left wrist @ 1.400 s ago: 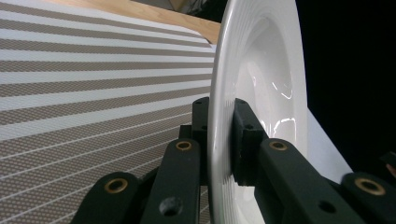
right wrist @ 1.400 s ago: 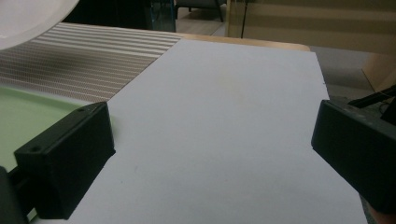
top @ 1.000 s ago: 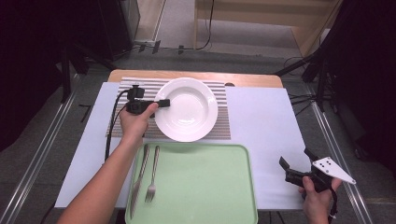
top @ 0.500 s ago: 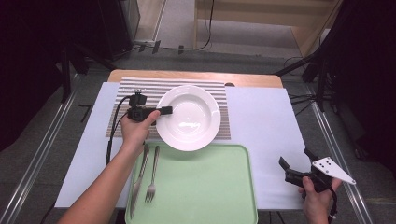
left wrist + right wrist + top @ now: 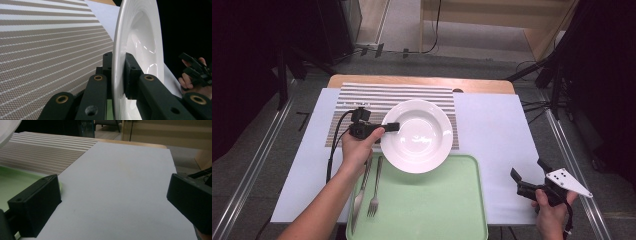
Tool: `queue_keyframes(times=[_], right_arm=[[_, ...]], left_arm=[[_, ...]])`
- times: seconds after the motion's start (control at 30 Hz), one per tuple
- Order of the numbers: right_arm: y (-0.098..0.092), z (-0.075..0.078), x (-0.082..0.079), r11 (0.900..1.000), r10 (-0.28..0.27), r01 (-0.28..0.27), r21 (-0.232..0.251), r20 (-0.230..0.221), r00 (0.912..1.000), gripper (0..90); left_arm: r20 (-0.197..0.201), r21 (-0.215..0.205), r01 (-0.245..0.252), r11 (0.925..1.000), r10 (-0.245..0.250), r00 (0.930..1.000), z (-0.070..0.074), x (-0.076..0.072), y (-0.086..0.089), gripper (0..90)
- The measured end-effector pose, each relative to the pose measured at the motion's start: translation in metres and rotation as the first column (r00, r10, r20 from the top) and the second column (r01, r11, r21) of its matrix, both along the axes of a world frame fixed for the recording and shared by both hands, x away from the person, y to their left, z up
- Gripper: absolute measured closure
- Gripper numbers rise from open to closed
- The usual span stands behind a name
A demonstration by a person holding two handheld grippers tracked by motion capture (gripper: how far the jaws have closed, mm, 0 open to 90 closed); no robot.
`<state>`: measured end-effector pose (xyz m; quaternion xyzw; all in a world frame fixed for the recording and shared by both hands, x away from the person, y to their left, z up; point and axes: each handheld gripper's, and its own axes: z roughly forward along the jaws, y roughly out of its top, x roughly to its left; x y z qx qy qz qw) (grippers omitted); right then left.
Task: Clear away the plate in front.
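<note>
A white deep plate [image 5: 417, 135] hangs over the near edge of the striped placemat [image 5: 362, 100] and the far edge of the green tray [image 5: 427, 210]. My left gripper [image 5: 389, 126] is shut on its left rim. In the left gripper view the two black jaws pinch the rim of the plate [image 5: 142, 42] from both sides, and the left gripper [image 5: 117, 62] carries it edge-on. My right gripper [image 5: 529, 170] is held at the table's near right corner, open with nothing between its jaws. In its own view the right gripper [image 5: 115, 202] stands wide over the bare white table cover [image 5: 125, 182].
A knife [image 5: 361, 192] and a fork [image 5: 374, 192] lie side by side at the tray's left edge. The white table cover [image 5: 492, 135] stretches to the right of the placemat. Dark stands and cables surround the table.
The left gripper has carried the plate from the middle of the placemat toward the near side, so it now overlaps the tray's far edge. The right hand has stayed put.
</note>
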<state>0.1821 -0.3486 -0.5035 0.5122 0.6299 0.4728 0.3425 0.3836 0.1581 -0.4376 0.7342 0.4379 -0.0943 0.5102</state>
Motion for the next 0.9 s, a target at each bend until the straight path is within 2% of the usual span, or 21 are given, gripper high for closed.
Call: queue_keyframes(times=[0.2, 0.33, 0.6, 0.8, 0.9], right_arm=[[0.002, 0.0, -0.001, 1.0, -0.004, 0.004, 0.011, -0.01, 0.9999, 0.0], [0.001, 0.001, -0.001, 1.0, 0.002, -0.002, 0.01, 0.006, 1.0, 0.0], [0.002, 0.001, -0.003, 1.0, 0.001, -0.001, 0.009, 0.007, 1.0, 0.0], [0.003, 0.001, -0.003, 1.0, 0.0, 0.0, 0.009, 0.006, 1.0, 0.0], [0.003, 0.001, -0.003, 1.0, 0.001, -0.001, 0.009, 0.007, 1.0, 0.0]], left_arm=[[-0.001, -0.004, 0.03, 0.9995, -0.03, 0.9995, -0.001, -0.011, -0.001, 81.5], [-0.008, -0.008, 0.043, 0.999, -0.043, 0.999, -0.004, -0.02, -0.001, 81.5], [-0.027, -0.023, 0.075, 0.9969, -0.076, 0.9968, -0.012, -0.037, -0.001, 81.5], [-0.024, -0.005, 0.099, 0.9951, -0.099, 0.9948, -0.016, -0.046, -0.001, 81.5], [-0.035, -0.002, 0.108, 0.9942, -0.108, 0.9936, -0.019, -0.051, -0.001, 81.4]])
